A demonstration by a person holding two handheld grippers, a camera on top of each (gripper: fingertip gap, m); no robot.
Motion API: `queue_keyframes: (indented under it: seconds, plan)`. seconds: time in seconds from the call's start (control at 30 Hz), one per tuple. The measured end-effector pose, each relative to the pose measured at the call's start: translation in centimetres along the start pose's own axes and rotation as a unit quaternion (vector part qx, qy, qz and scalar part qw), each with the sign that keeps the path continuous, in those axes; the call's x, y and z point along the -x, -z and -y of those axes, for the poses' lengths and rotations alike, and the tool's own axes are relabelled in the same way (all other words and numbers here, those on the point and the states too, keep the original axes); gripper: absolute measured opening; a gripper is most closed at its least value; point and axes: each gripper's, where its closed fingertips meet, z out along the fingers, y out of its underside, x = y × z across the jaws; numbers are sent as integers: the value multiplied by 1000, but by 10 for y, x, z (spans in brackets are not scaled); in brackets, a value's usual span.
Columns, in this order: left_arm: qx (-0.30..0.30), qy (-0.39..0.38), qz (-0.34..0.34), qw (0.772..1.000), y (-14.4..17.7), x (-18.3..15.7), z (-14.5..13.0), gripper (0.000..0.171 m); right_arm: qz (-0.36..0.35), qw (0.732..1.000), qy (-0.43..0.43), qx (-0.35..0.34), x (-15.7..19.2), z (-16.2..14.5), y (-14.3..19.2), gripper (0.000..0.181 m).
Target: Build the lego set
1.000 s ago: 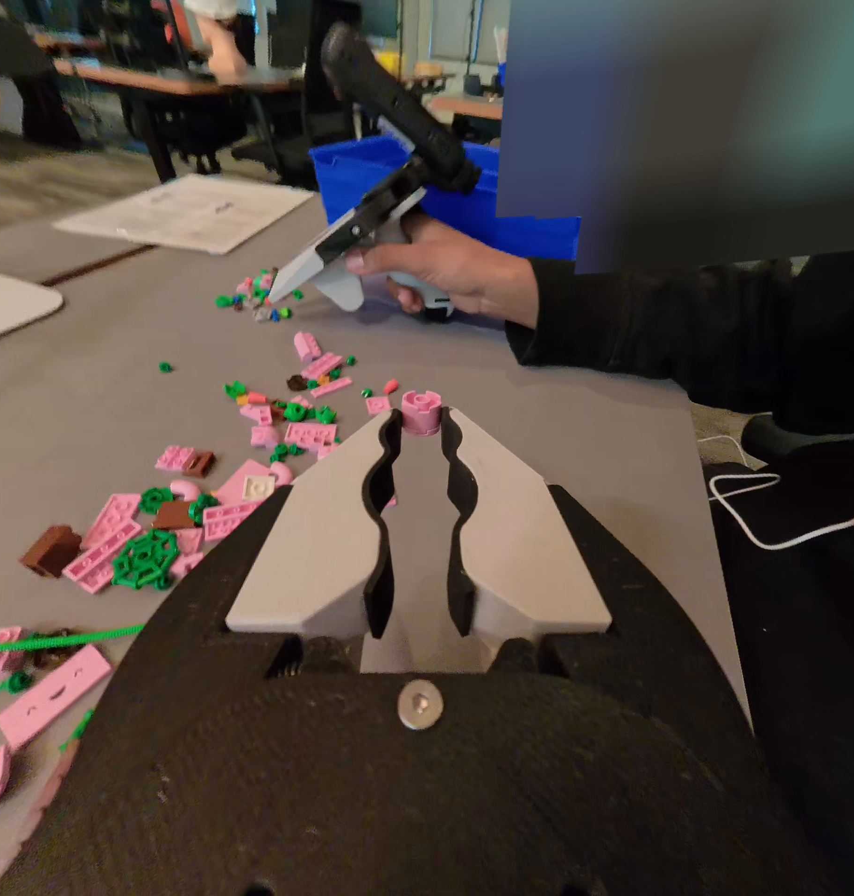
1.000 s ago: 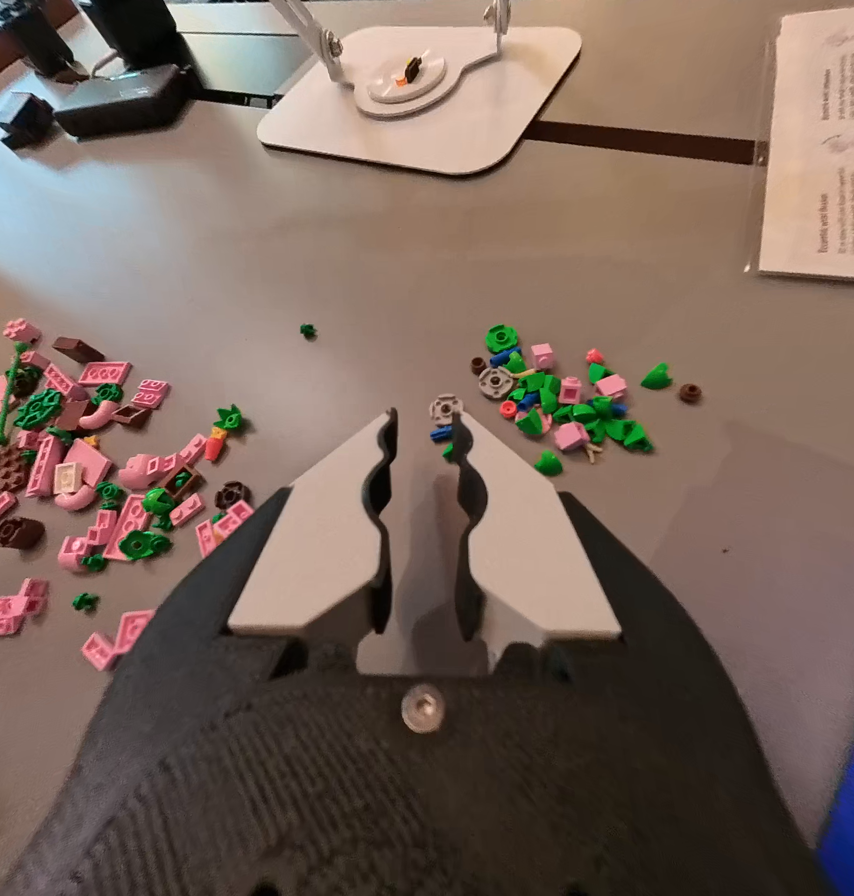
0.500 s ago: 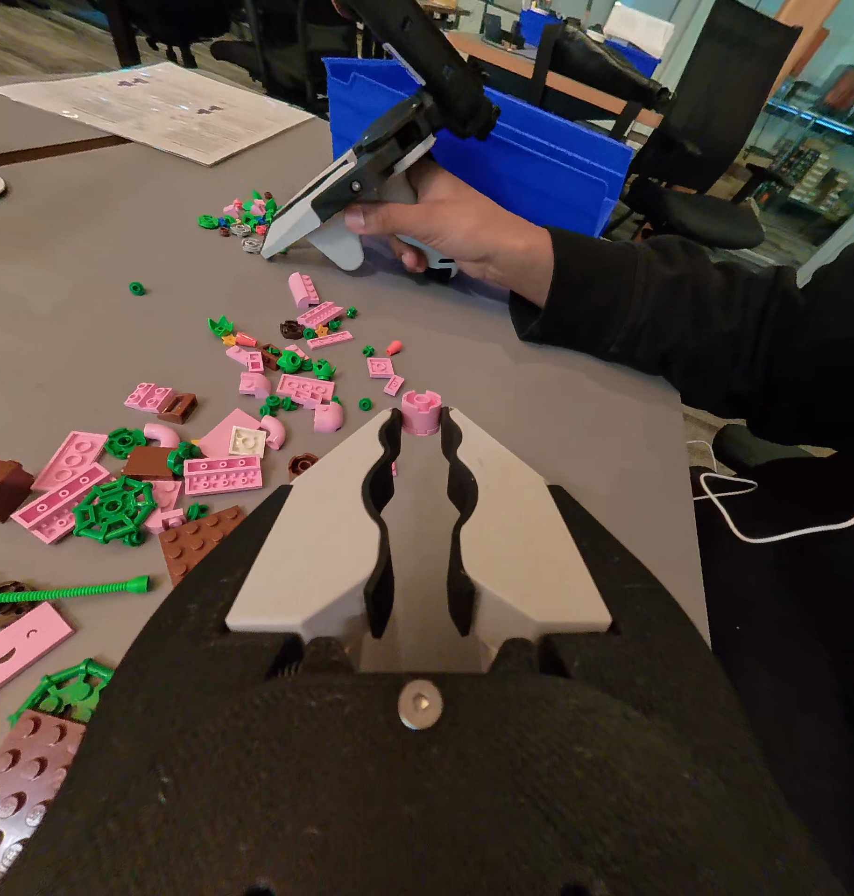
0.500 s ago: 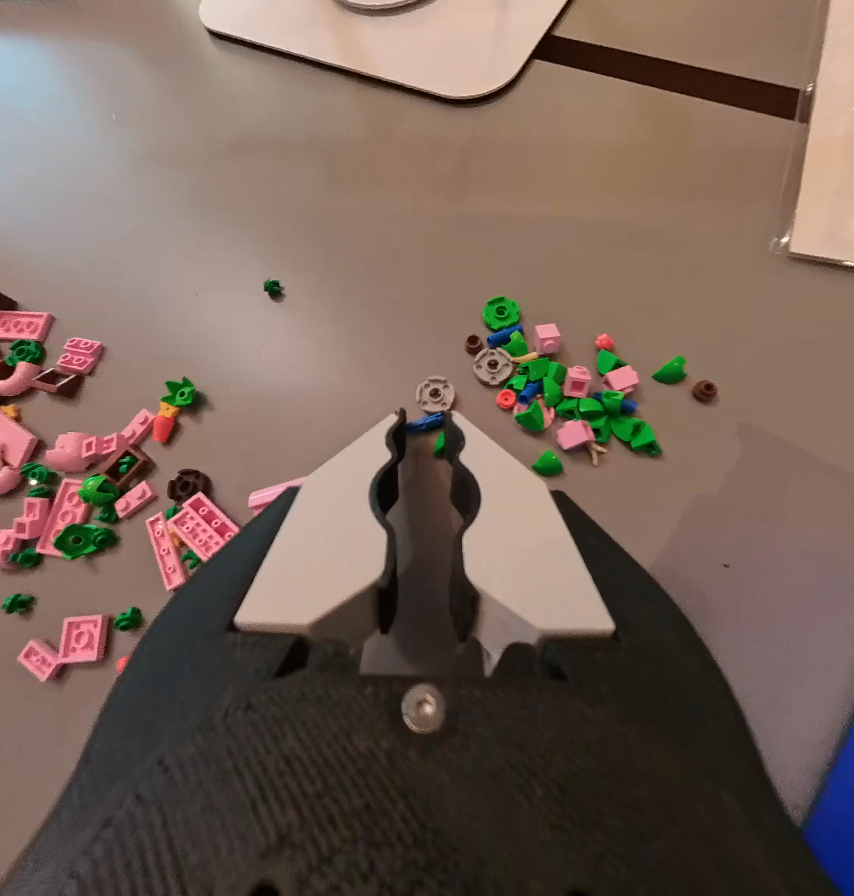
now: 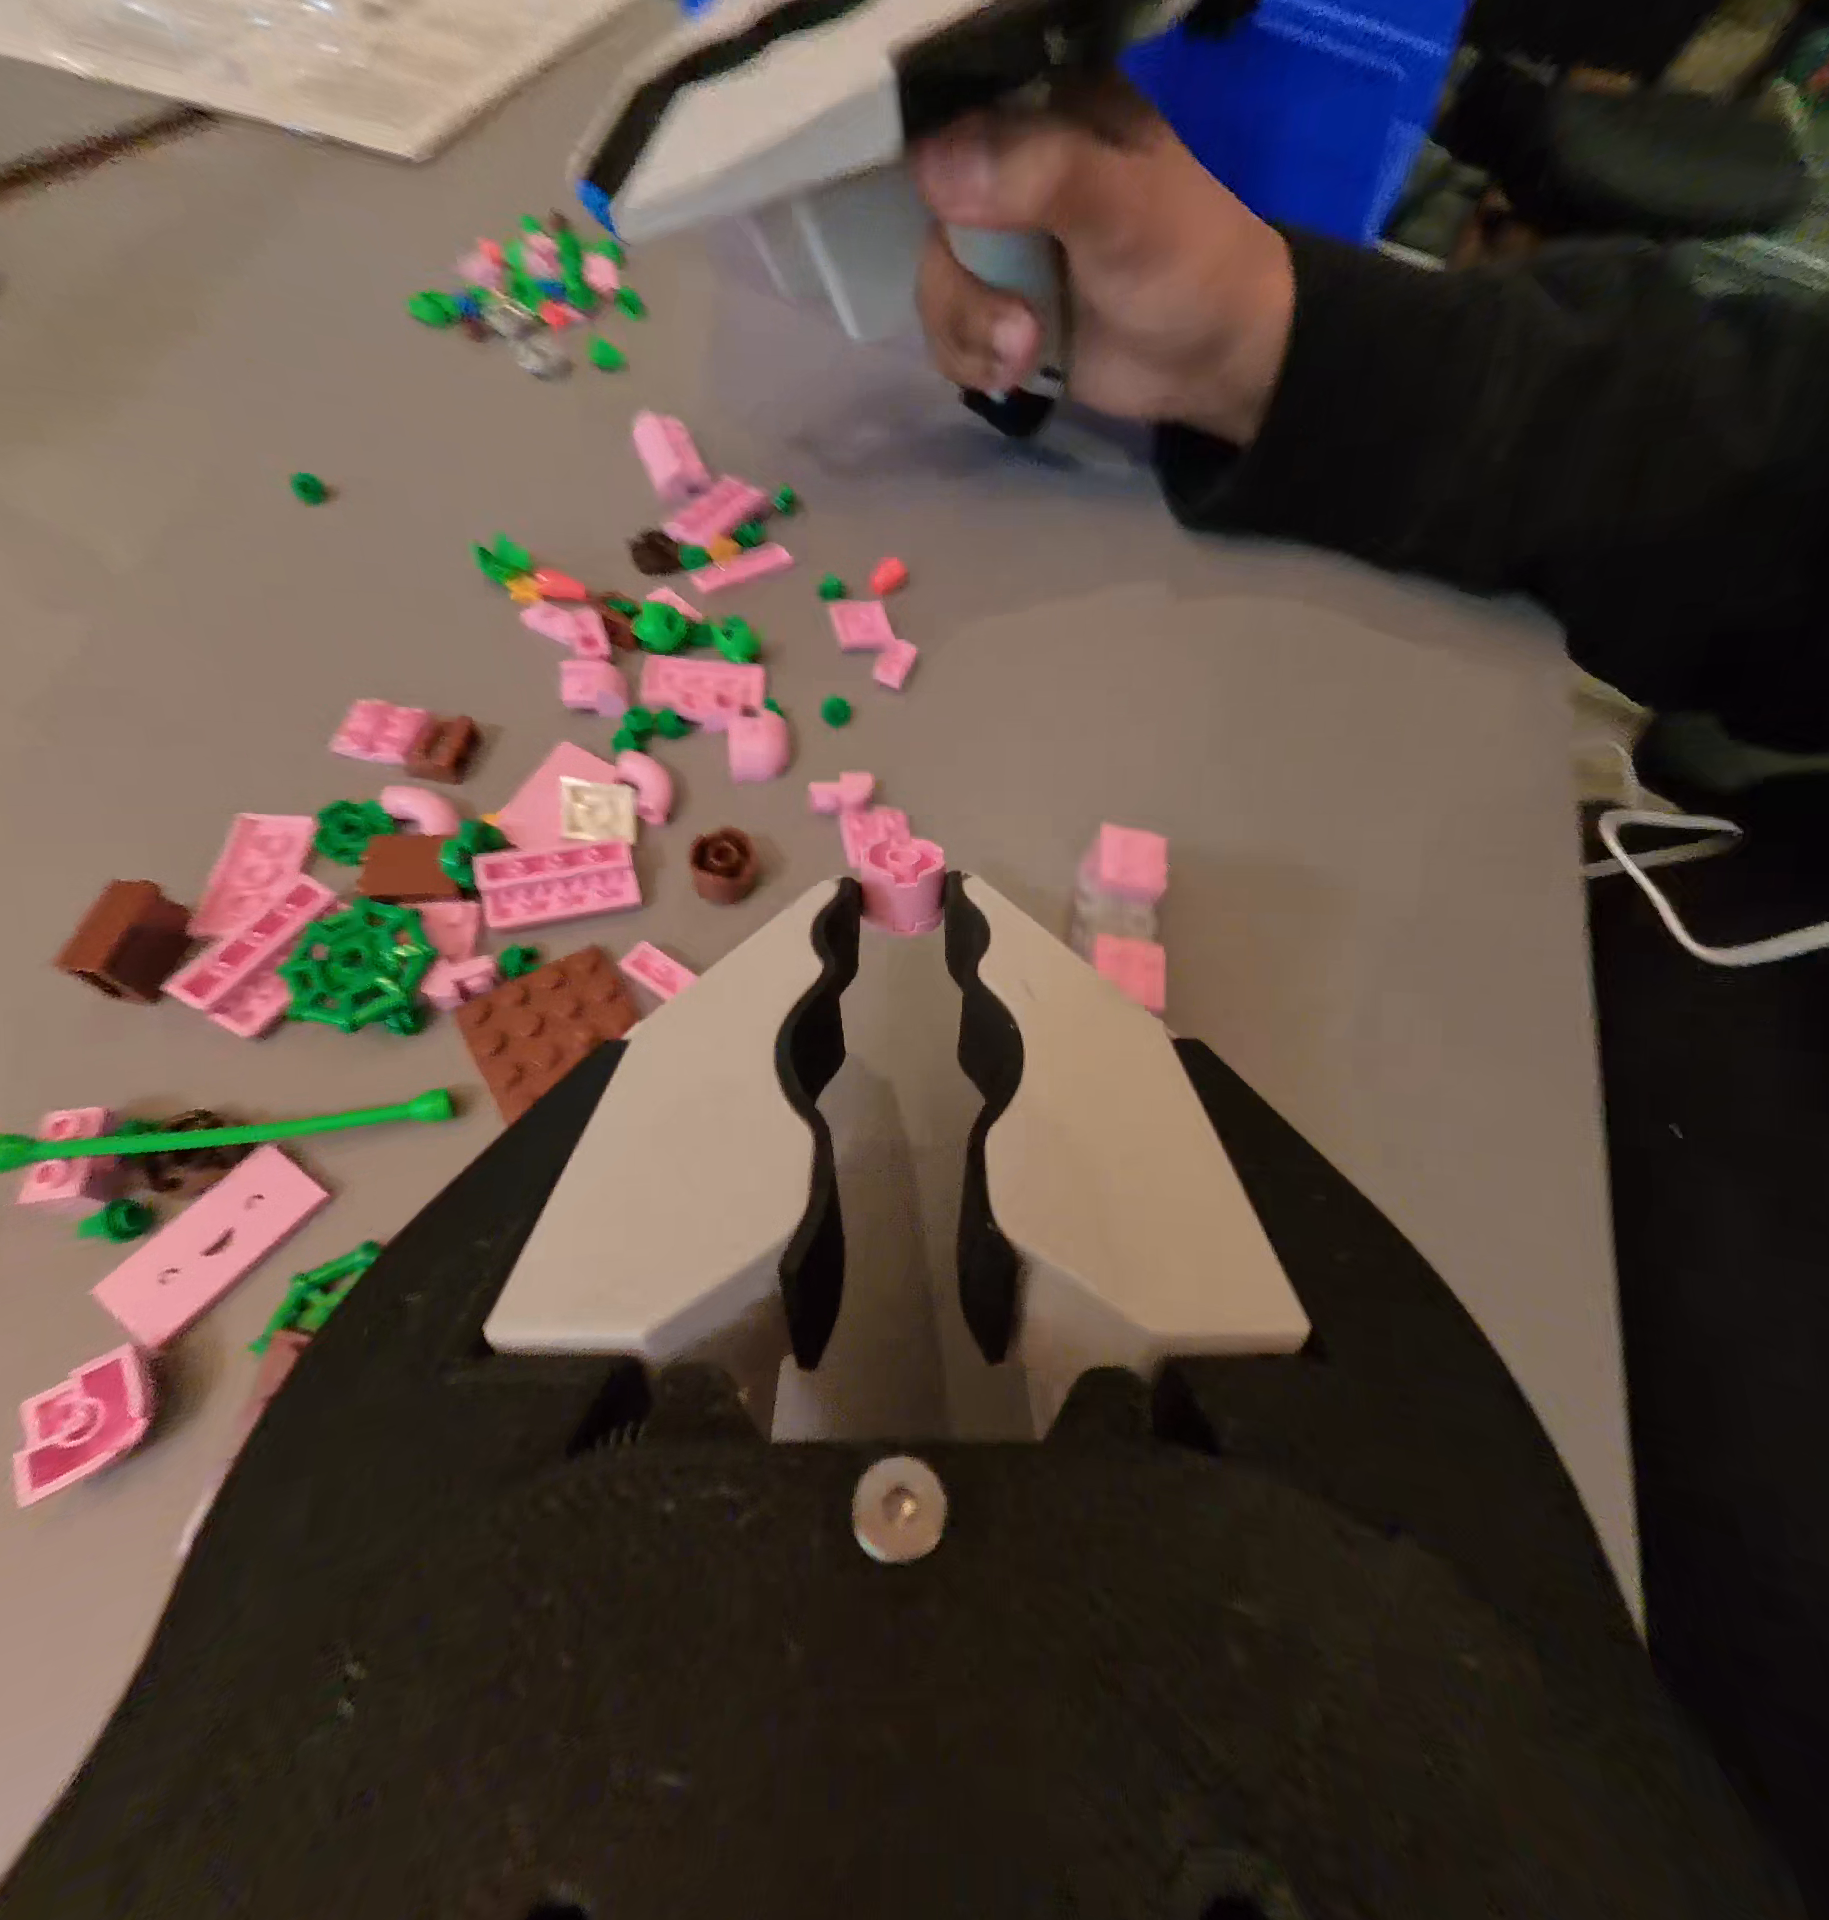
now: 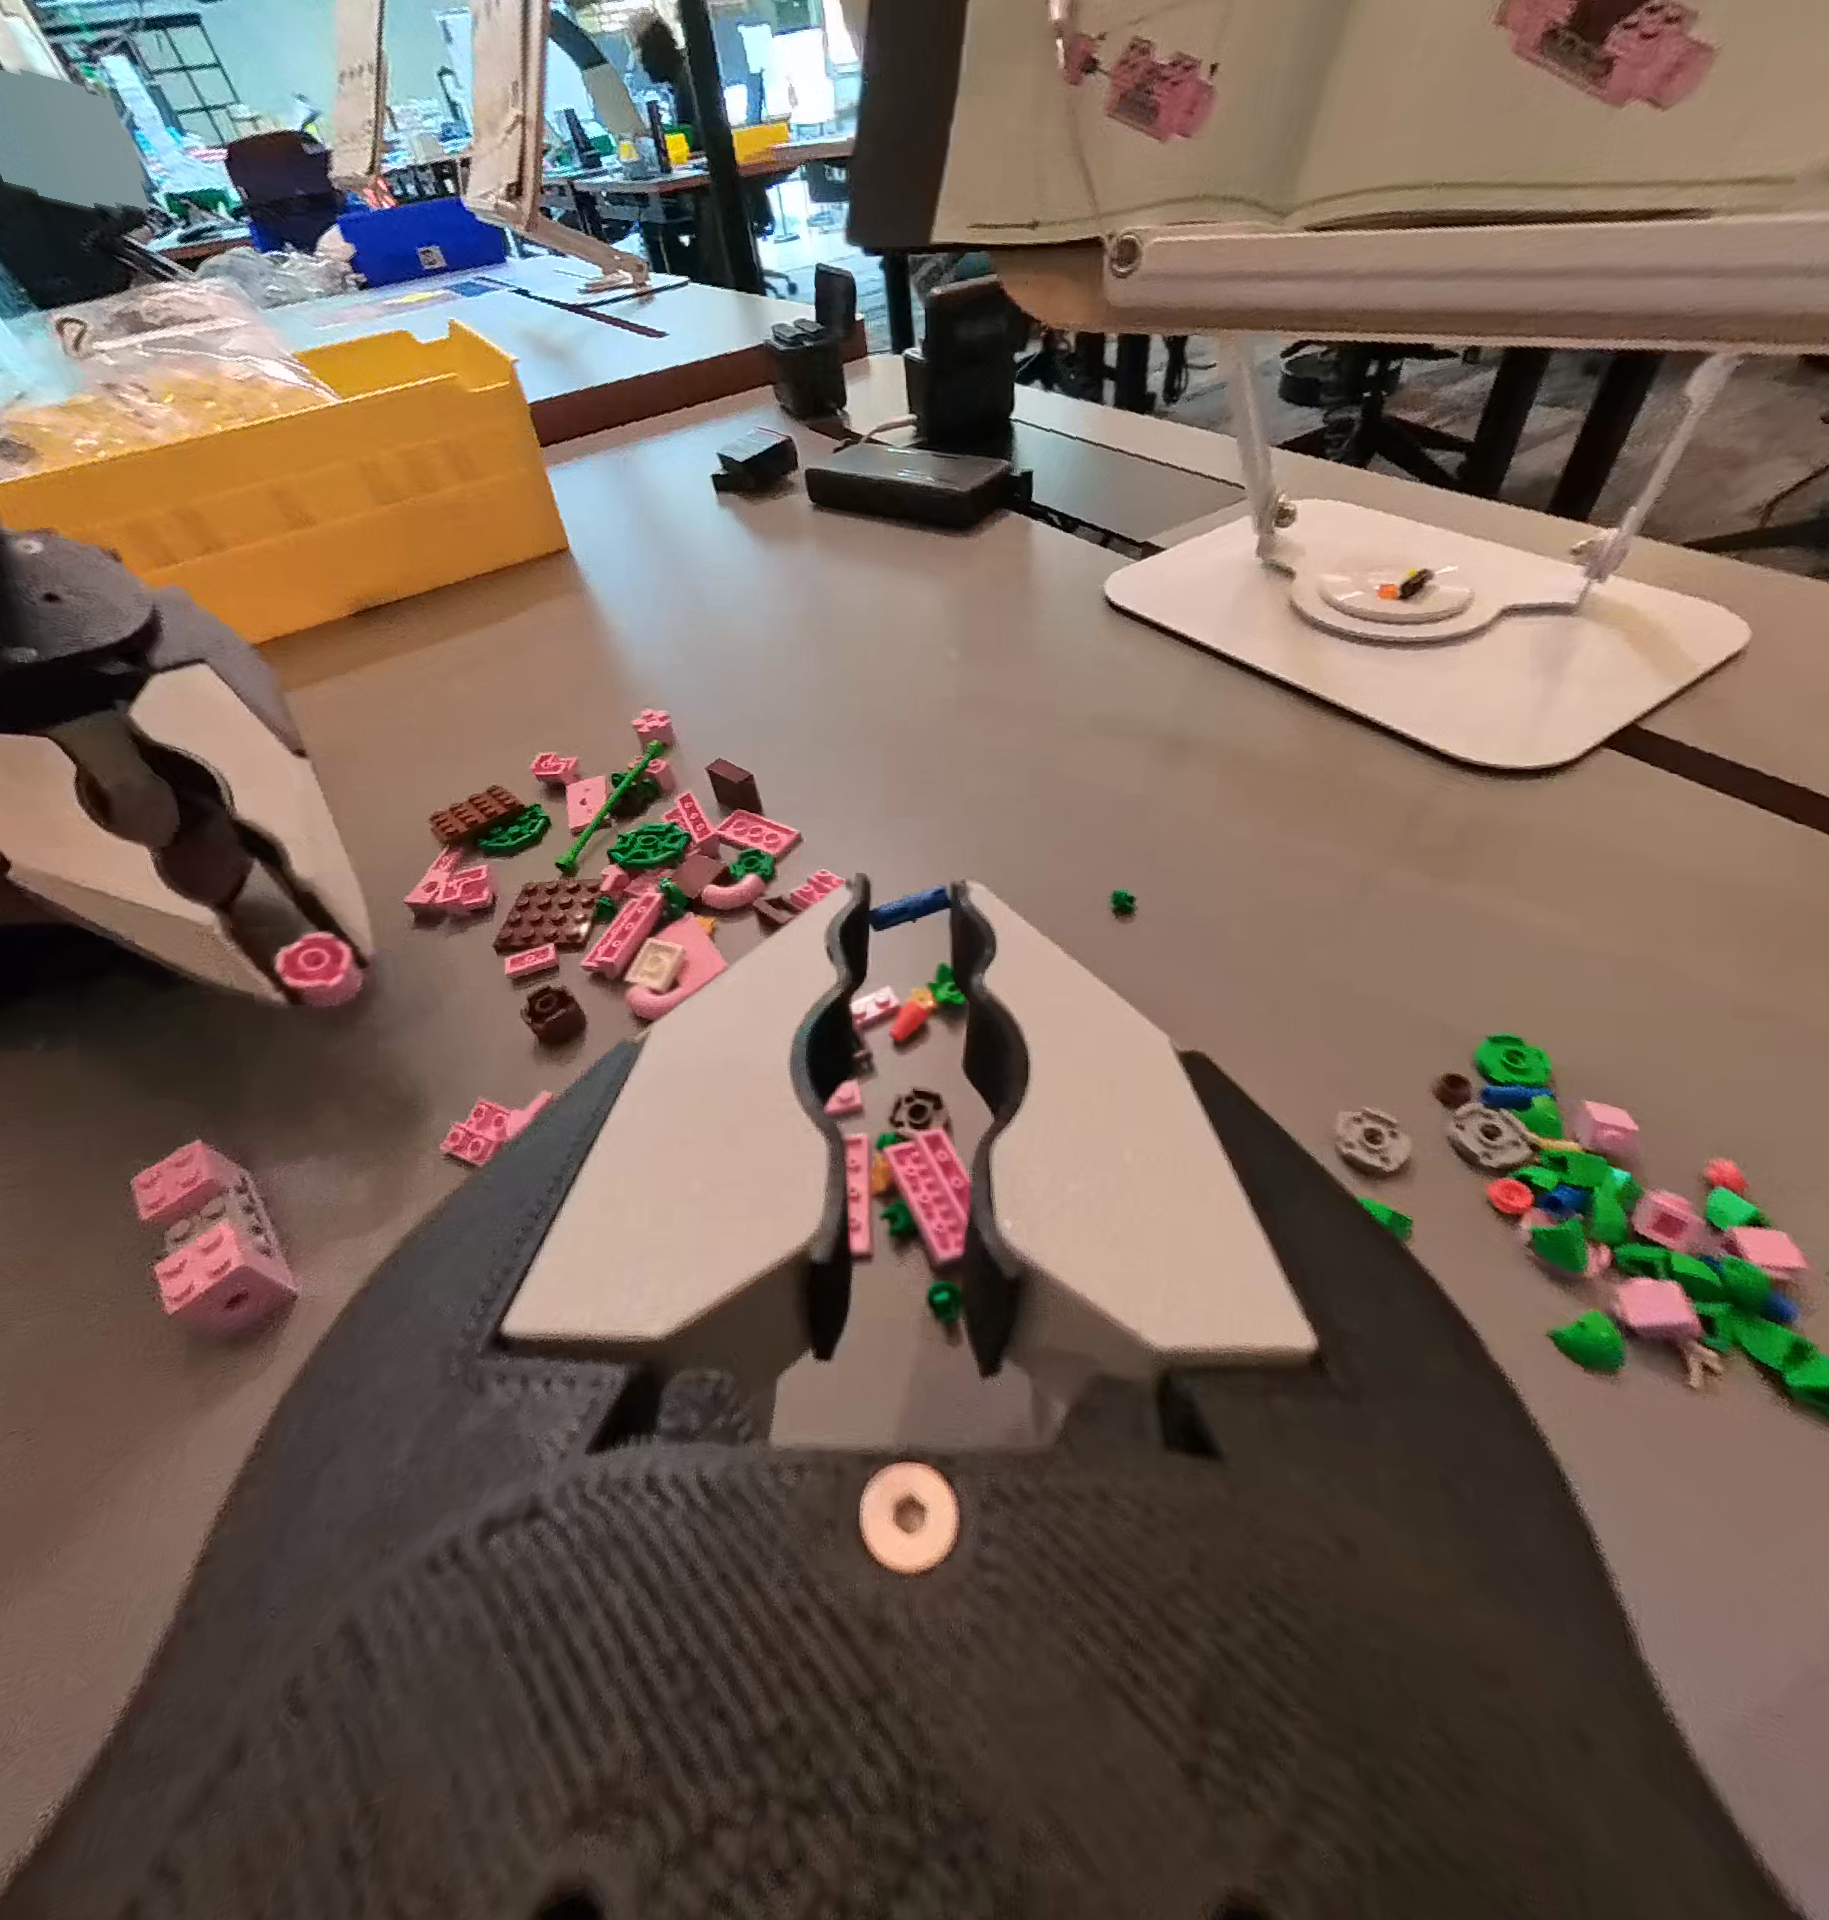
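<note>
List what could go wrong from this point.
1. The right gripper pinches the small blue pin only at its fingertips; it may slip or twist out.
2. The left gripper holds the pink round brick just at its tips too; pressing the parts together could pop it free into the loose pieces.

Blue pin (image 6: pixel 905 908) now in right tongs (image 6: pixel 908 902)

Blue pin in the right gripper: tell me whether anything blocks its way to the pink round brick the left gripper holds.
Nothing visible does. The blue pin and the pink round brick are both held above the scattered pieces, with open air between them.
</note>
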Motion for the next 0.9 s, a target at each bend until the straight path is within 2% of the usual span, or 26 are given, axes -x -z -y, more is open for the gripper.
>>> queue_keyframes:
  seconds: [0.1, 0.47, 0.83, 0.9]
  plan:
    - [21, 2, -46, 999, 4, -12, -10, 13, 7, 1000, -3, 2, 3, -4, -2, 13]
    - [107, 21, -80, 991, 6, -15, -40, 13, 33, 999, -9, 5, 12, -8, -7, 13]
    - [129, 17, -72, 989, 2, -13, -46, 13, 44, 999, -17, 3, 13, -8, -7, 13]
    - [127, 21, -77, 989, 3, -14, -45, 21, 42, 999, -15, 0, 12, -8, -7, 13]
